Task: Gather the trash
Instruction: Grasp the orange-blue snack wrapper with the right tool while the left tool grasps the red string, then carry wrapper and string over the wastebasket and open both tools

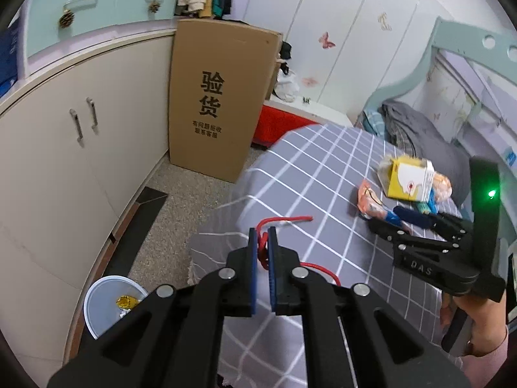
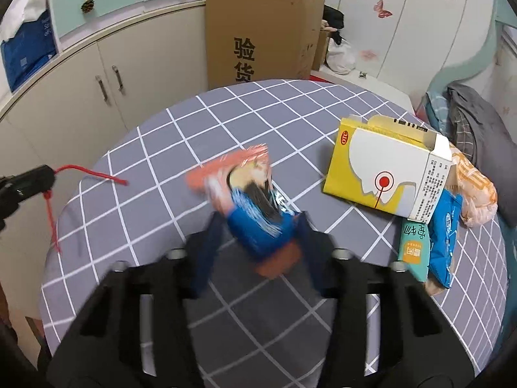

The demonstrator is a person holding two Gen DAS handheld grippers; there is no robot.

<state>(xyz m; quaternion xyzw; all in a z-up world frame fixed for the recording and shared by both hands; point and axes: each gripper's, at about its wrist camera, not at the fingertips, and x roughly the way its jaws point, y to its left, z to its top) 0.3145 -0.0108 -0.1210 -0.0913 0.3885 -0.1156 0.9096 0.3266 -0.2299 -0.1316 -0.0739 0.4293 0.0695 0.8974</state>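
On the grey checked tablecloth [image 2: 226, 106]: crumpled orange-and-blue snack wrapper [image 2: 248, 194] clamped by right gripper [image 2: 258, 229] | 9 o'clock: thin red string [image 1: 263, 245] pinched by left gripper [image 1: 262, 242] | 2 o'clock: yellow-and-white cardboard box [image 2: 384, 171] | floor: white bin [image 1: 106, 304]

**Where things lie around us**

We stand at the table [image 2: 135, 161], which fills the near ground. Behind it a carton [image 1: 216, 97] stands upright on the floor, with cupboards [image 1: 80, 148] to its left. Below the table's left edge a bin [image 1: 103, 304] sits on the floor. On the table, a string [image 1: 284, 220] lies near the left edge, pinched in our left gripper [image 1: 262, 245]. A wrapper [image 2: 248, 194] lies mid-table, its near end between the fingers of our right gripper [image 2: 258, 236]. To its right sits a box [image 2: 384, 174], resting partly on two packets [image 2: 442, 236] just in front of it. The bed [image 1: 420, 135] lies behind and to the right.
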